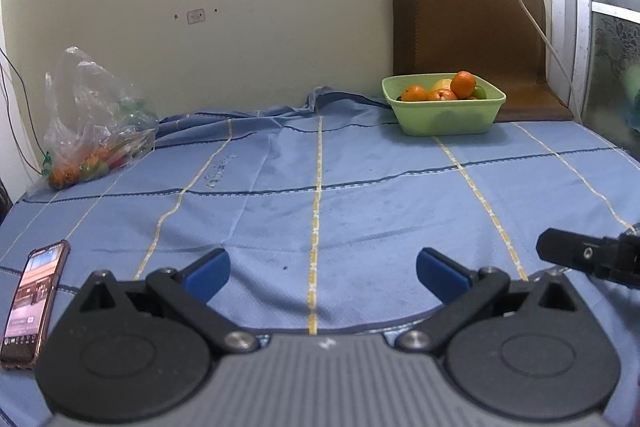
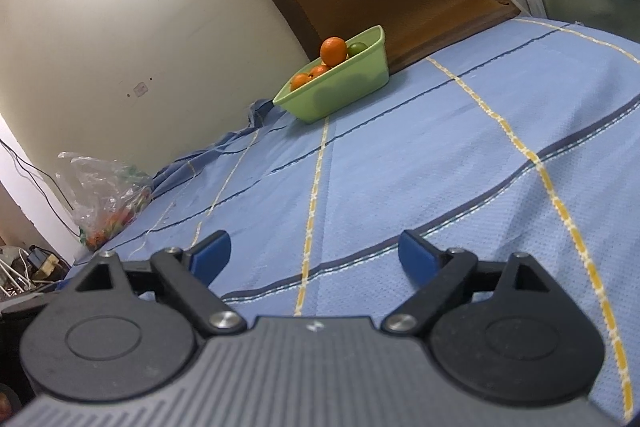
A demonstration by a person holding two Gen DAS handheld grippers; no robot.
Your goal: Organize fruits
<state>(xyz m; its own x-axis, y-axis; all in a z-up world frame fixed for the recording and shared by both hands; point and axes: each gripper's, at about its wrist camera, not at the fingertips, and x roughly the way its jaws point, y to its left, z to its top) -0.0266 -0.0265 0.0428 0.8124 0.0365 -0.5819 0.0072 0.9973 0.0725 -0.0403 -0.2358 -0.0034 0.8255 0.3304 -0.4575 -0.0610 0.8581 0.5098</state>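
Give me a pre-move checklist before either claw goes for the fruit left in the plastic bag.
1. Left claw open and empty: ok.
2. Right claw open and empty: ok.
3. Green tub upright on the blue cloth: ok.
4. Room left in the tub: cannot tell; the top orange already sits above the rim.
5. Plastic bag mouth open for reaching in: cannot tell; it looks crumpled, with fruit bunched at its low end.
6. Phone clear of the left claw's way to the bag: not ok; it lies on that side at the cloth's near edge.
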